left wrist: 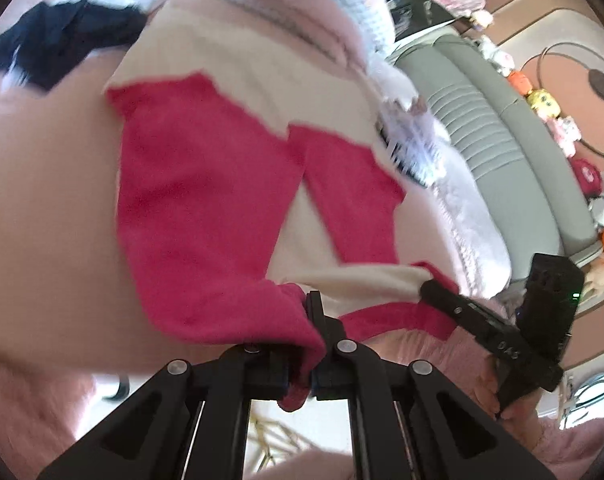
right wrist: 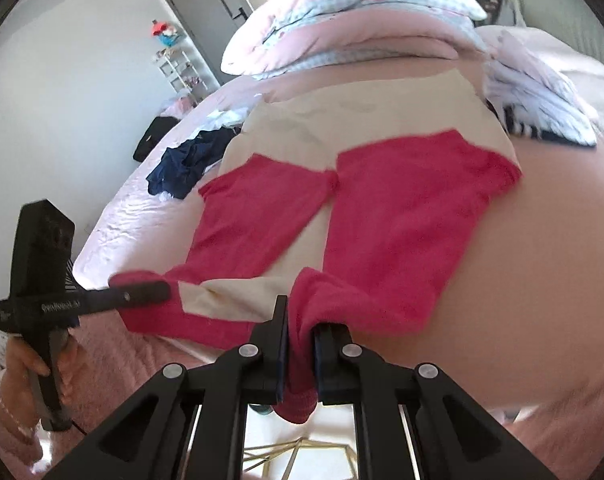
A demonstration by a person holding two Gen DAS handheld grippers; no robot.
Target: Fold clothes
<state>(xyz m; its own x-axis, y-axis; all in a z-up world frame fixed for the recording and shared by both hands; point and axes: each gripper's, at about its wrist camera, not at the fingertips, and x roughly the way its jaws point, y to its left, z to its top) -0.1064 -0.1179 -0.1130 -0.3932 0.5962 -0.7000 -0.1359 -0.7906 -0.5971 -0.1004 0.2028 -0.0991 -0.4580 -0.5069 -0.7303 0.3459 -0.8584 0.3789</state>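
A cream sweater with red sleeves (left wrist: 205, 200) lies spread on the pink bed (left wrist: 41, 184), the sleeves laid over its body. In the left wrist view my left gripper (left wrist: 306, 360) is shut on a bunch of red fabric at the near edge of the sweater. To its right, my right gripper (left wrist: 438, 294) clamps the same red-trimmed edge. In the right wrist view the sweater (right wrist: 402, 220) fills the middle. There my right gripper (right wrist: 302, 344) is shut on a red fold, and my left gripper (right wrist: 157, 290), held by a hand, pinches the edge at the left. The edge between them hangs lifted off the bed.
A navy garment (right wrist: 189, 160) lies crumpled at the bed's left. Folded pink and checked bedding (right wrist: 342, 20) is stacked at the far end. Striped white clothes (right wrist: 542, 116) lie beside the sweater. A grey-green headboard (left wrist: 502, 140) carries plush toys (left wrist: 542, 100). A grey door (right wrist: 205, 12) stands behind.
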